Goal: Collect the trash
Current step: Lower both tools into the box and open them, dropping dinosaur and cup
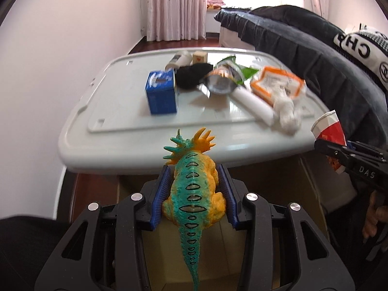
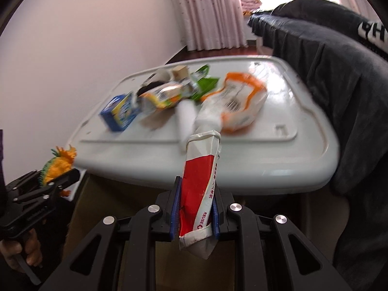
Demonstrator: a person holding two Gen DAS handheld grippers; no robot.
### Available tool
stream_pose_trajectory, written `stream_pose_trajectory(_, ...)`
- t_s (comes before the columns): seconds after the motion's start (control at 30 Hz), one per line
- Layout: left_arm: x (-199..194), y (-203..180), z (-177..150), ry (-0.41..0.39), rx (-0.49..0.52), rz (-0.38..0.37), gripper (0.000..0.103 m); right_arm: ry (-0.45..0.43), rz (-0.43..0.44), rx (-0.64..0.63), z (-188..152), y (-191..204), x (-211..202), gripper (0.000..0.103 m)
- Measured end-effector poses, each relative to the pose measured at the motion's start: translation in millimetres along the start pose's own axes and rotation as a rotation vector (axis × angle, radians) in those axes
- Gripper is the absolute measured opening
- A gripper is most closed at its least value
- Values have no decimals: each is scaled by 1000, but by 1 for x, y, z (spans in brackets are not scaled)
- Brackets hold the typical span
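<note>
My left gripper [image 1: 194,169] is shut on an orange and teal toy dinosaur [image 1: 194,194], held in front of the near edge of the white tray-like table [image 1: 116,131]. My right gripper [image 2: 196,184] is shut on a flattened red and white paper cup [image 2: 200,189], also short of the table's near edge [image 2: 242,169]. On the table lie a blue box [image 1: 161,94], an opened foil snack bag [image 1: 222,78], a white tube [image 1: 252,104], an orange and white packet [image 1: 276,84] and crumpled white tissue [image 1: 287,111].
A black furry object [image 1: 191,75], a small white bottle [image 1: 179,59] and a small beige cube [image 1: 200,57] lie at the table's far side. A dark blanket [image 1: 303,41] is piled to the right. A cardboard box [image 1: 194,249] is open below the grippers.
</note>
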State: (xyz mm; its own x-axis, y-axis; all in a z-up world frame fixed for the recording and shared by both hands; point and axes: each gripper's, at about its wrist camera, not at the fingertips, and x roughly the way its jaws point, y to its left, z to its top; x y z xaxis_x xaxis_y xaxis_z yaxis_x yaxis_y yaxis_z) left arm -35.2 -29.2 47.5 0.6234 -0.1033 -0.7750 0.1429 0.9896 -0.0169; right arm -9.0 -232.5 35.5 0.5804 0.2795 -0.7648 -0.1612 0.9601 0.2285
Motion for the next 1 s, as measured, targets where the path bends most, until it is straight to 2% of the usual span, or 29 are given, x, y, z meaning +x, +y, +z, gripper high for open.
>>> stream_pose_trajectory(0.17,-8,0,-30,52,11,-12,40,106,72,15,-28,13,-5,21)
stream_pose_trajectory(0.3,-1,2,-49,131,0,-32,40,169,107,9,-50,31,-2,21)
stream_pose_trajectory(0.47,20,7,-61,208,-3,-25,40,262,88,-22,-69,46,21,22)
stream_pose_trajectory(0.57,32,10,-67,258,-12,-29,40,287,73,-13,-70,44,28,22)
stream_pose_trajectory(0.83,36,8,-67,275,0,-26,40,309,68,-28,-73,46,36,23)
stream_pose_trajectory(0.9,36,9,-66,278,-3,-24,40,306,59,-34,-72,48,37,31)
stream_pose_trajectory(0.93,37,8,-65,281,-2,-17,41,306,50,-34,-70,50,42,39)
stream_pose_trajectory(0.97,39,7,-65,282,-2,-10,44,306,46,-29,-69,49,41,43)
stream_pose_trajectory(1.0,38,7,-64,278,-3,-10,55,301,47,-22,-69,48,41,44)
